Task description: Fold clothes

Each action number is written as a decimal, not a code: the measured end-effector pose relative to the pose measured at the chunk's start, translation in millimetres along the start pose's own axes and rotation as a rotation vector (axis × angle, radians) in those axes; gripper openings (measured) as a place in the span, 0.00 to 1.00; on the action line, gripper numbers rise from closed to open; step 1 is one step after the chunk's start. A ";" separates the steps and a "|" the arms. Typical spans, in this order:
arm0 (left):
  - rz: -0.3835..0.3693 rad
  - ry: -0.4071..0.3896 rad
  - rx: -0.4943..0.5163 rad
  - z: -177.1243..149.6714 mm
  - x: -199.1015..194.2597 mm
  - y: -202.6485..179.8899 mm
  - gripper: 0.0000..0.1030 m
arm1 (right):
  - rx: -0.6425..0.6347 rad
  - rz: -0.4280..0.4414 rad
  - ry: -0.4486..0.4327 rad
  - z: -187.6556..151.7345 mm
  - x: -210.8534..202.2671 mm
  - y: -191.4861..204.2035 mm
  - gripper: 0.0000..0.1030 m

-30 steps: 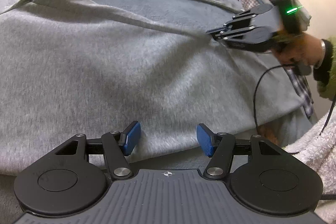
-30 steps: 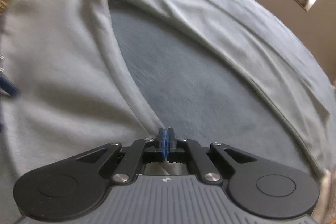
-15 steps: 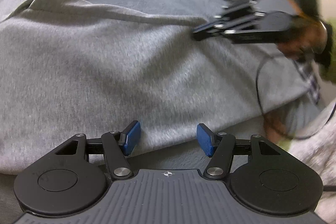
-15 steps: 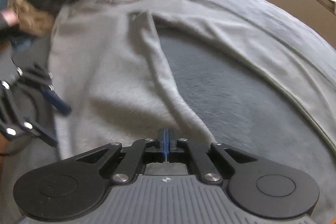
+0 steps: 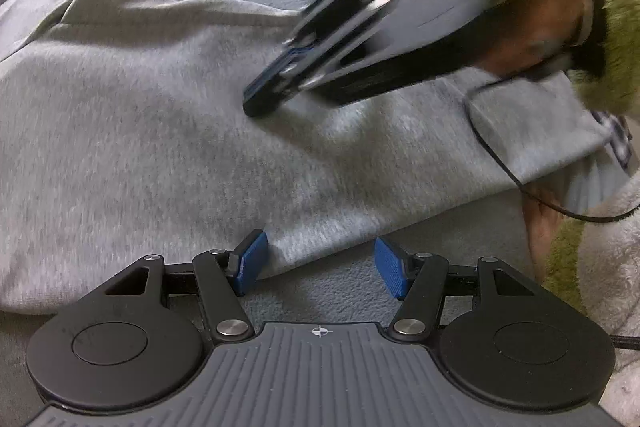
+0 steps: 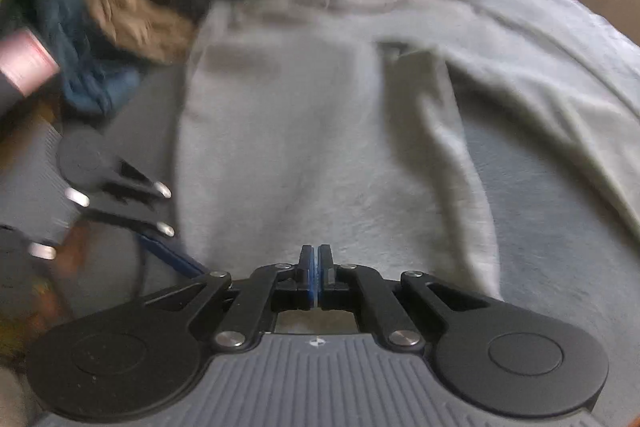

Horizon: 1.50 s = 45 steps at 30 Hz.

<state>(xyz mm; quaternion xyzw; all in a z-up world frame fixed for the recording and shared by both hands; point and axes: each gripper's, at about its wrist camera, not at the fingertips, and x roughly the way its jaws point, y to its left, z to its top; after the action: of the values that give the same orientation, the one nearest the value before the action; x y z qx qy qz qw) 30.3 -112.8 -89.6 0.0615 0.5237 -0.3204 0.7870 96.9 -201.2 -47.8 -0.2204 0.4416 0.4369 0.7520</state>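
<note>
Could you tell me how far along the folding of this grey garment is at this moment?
Done: the grey garment lies spread out, one part already laid over itself. In hand: the right tongs are shut with no cloth seen between them; the left tongs hang open at the near hem. Left: the main folds; it is not yet a compact stack.

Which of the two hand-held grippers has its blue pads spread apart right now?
The left hand-held gripper: its blue pads stand apart at the grey garment's near edge, while the right hand-held gripper's pads are pressed together.
</note>
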 end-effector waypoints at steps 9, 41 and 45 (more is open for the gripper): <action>-0.021 0.001 -0.035 -3.2 -3.0 5.6 0.58 | 0.177 0.153 -0.088 20.1 -9.6 -21.1 0.00; 0.055 0.005 0.017 22.5 9.1 -13.2 0.59 | 1.290 -0.390 -0.398 -218.8 -121.0 -139.0 0.02; 0.063 0.011 0.010 23.4 9.7 -12.2 0.59 | 1.207 -0.225 -0.394 -222.0 -128.5 -120.2 0.03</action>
<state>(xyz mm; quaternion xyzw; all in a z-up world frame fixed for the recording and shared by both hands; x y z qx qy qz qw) 44.2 -136.8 -84.7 0.0838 0.5243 -0.2977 0.7934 65.2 -482.5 -58.1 0.2807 0.4377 0.0623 0.8519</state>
